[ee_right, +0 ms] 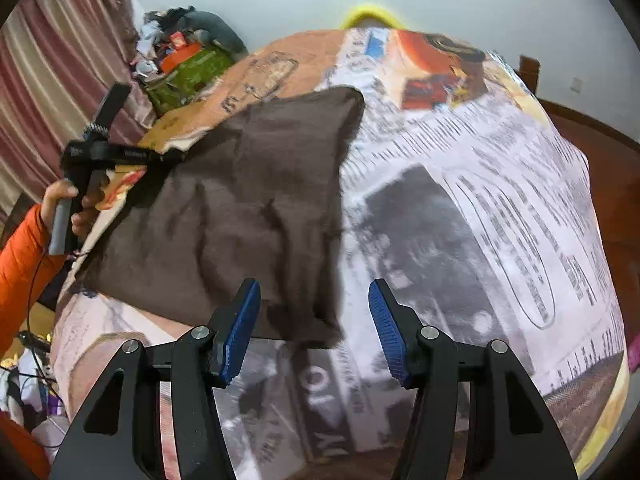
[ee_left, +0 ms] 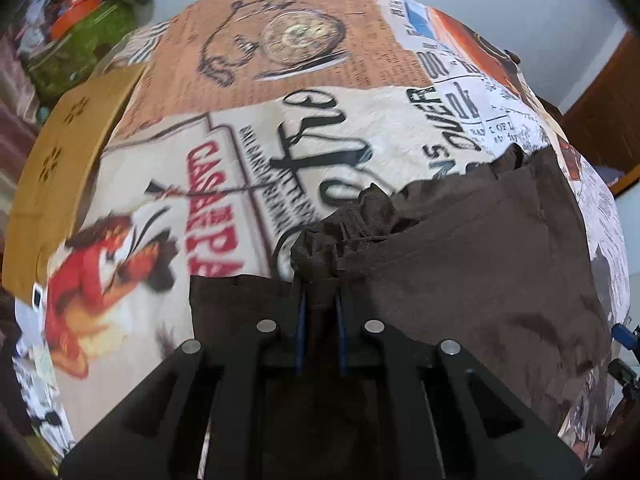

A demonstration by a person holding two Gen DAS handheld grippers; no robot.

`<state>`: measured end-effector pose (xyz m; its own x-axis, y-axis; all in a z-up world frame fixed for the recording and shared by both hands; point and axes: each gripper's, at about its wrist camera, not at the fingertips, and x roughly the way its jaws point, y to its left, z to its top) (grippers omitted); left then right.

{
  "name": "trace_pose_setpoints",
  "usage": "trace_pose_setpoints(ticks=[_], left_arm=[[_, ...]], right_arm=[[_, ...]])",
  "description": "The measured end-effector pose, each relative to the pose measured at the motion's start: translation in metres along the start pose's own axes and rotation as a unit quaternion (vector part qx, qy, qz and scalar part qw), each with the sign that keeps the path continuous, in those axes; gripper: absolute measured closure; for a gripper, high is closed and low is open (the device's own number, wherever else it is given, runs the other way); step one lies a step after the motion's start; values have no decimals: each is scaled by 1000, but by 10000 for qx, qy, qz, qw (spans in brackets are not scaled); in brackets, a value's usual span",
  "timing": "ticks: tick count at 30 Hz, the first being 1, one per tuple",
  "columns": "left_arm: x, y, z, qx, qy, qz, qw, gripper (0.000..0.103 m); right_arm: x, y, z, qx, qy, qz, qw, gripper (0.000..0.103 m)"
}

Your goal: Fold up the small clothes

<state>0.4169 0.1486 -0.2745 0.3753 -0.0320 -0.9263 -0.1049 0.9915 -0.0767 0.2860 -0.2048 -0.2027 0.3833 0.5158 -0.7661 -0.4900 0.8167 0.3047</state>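
The brown garment (ee_left: 472, 248) lies spread on a printed bedspread (ee_left: 192, 216), filling the lower right of the left wrist view and the centre left of the right wrist view. The left gripper (ee_left: 320, 300) is clamped on a bunched fold of its edge, blue pads nearly together with dark cloth pinched between them. The right gripper (ee_right: 314, 320) hovers with jaws apart and nothing between them, its left pad over the garment's near corner. Only the left view shows the spread's lettering: red capitals reading roughly "CASA PA", upside-down "OUVER", and a pocket-watch drawing (ee_left: 298, 38) on an orange panel; motion blur makes the smaller print unreadable. Only the right view shows the hand (ee_right: 76, 208) in an orange sleeve (ee_right: 22, 264) gripping the left tool's handle, a pink curtain (ee_right: 60, 64) at the upper left, and a green box (ee_right: 192, 72) amid clutter.
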Motion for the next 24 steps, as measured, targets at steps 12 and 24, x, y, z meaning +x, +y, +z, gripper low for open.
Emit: trace_pose_setpoints(ticks=[12, 24], left_arm=[[-27, 4, -65, -153, 46, 79, 9998, 92], [-57, 8, -127, -383, 67, -80, 9992, 92]], right_arm=[[21, 17, 0, -331, 181, -202, 9991, 38], [51, 6, 11, -1018, 420, -1013, 9887, 48]])
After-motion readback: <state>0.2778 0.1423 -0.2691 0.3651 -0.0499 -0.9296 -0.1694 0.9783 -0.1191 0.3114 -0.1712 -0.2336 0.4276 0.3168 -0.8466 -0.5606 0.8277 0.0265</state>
